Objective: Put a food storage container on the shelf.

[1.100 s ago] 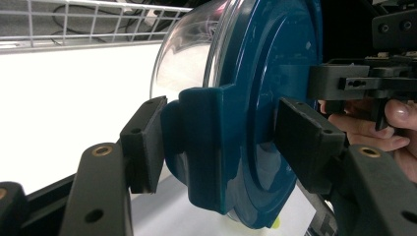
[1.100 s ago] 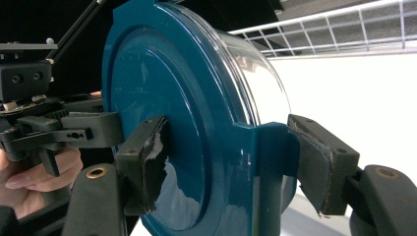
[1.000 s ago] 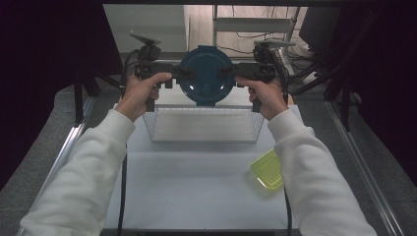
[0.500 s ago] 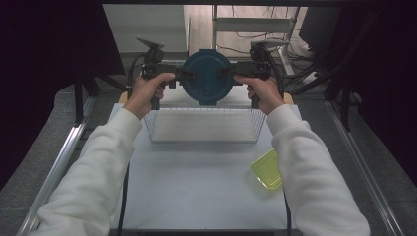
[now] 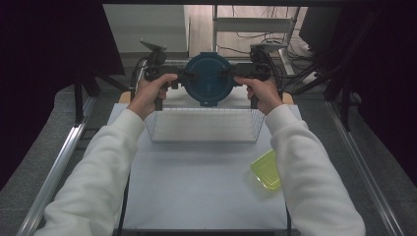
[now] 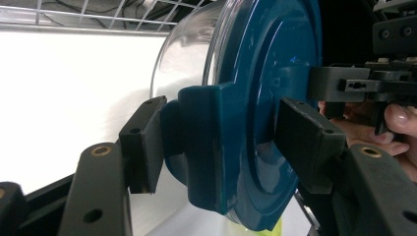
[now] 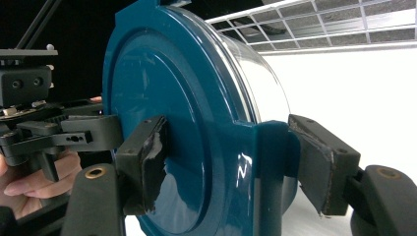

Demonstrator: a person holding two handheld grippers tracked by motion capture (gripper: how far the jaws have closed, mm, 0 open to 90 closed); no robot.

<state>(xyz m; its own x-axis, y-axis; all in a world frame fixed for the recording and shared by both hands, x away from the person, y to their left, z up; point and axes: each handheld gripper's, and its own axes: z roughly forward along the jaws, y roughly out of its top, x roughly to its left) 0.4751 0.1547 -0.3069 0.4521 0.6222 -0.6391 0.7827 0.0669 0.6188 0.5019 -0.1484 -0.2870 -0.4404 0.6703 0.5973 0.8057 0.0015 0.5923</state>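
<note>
White-sleeved, both my arms reach forward over the desk (image 5: 196, 196), hands level. My left hand-held gripper (image 5: 183, 77) and right hand-held gripper (image 5: 235, 74) each clamp a side tab of the teal-lidded container (image 5: 208, 78), jaws closed on its rim, holding it upright on edge above the wire basket (image 5: 204, 125). A yellow-green tub (image 5: 267, 169) sits near my right sleeve.

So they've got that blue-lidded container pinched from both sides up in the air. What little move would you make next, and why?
Probably lower it gently into the wire basket. The blue-lidded container hangs on edge above the basket's far side, the left gripper and right gripper each clamped on a lid tab, and the basket floor looks bare. The yellow tub sits off to the side, out of the way.
</note>
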